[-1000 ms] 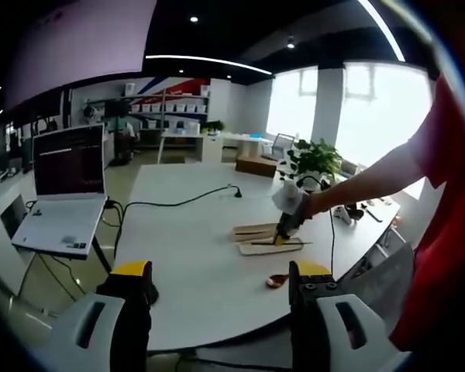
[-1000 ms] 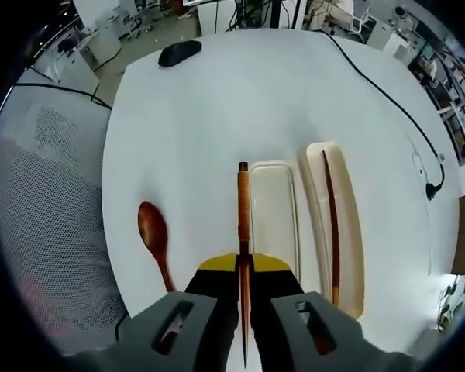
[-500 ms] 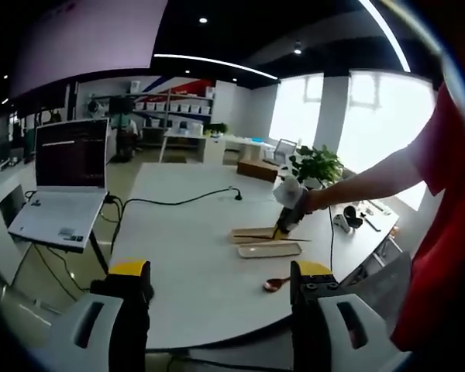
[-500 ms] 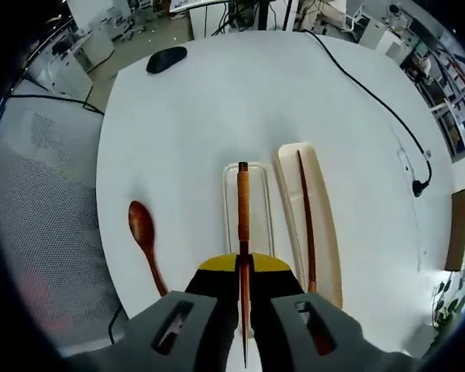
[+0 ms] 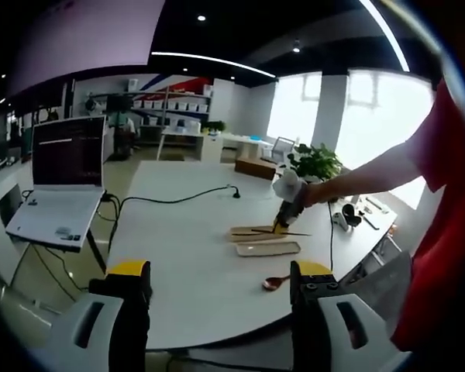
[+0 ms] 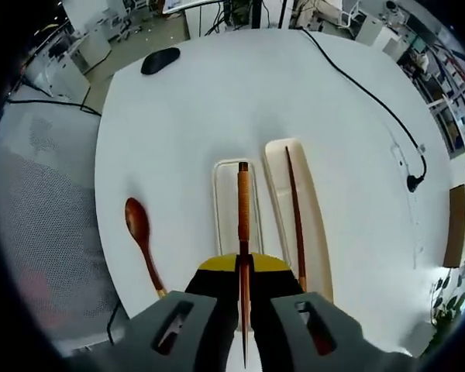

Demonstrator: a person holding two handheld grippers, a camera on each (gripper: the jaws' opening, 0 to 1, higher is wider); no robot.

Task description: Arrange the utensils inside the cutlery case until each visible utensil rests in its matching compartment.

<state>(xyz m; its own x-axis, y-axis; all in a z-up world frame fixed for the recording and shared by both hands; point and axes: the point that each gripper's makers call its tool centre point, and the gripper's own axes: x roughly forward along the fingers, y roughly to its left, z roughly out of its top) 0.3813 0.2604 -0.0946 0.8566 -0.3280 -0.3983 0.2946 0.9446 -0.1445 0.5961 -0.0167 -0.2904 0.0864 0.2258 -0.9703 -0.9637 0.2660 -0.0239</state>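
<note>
Fingers of the right gripper (image 6: 242, 267) clench a wooden chopstick (image 6: 242, 211) above the empty tray (image 6: 225, 209); the left gripper (image 5: 217, 283) is released. Lower it level and lengthwise into that compartment, clear of the spoon (image 6: 138, 225) near the table (image 6: 178, 116) edge.

I was working in an open-plan office. Around me I saw a large white table (image 5: 194, 256) with a black cable (image 5: 170, 203) trailing across it, an open laptop (image 5: 58, 182) on a stand to one side, and more white desks (image 5: 217, 143) farther back. Shelving with rows of boxes (image 5: 174, 105) lined the far wall, big bright windows (image 5: 380, 116) stood beyond a potted plant (image 5: 316, 161), and a computer mouse (image 6: 160, 60) lay on the table.
</note>
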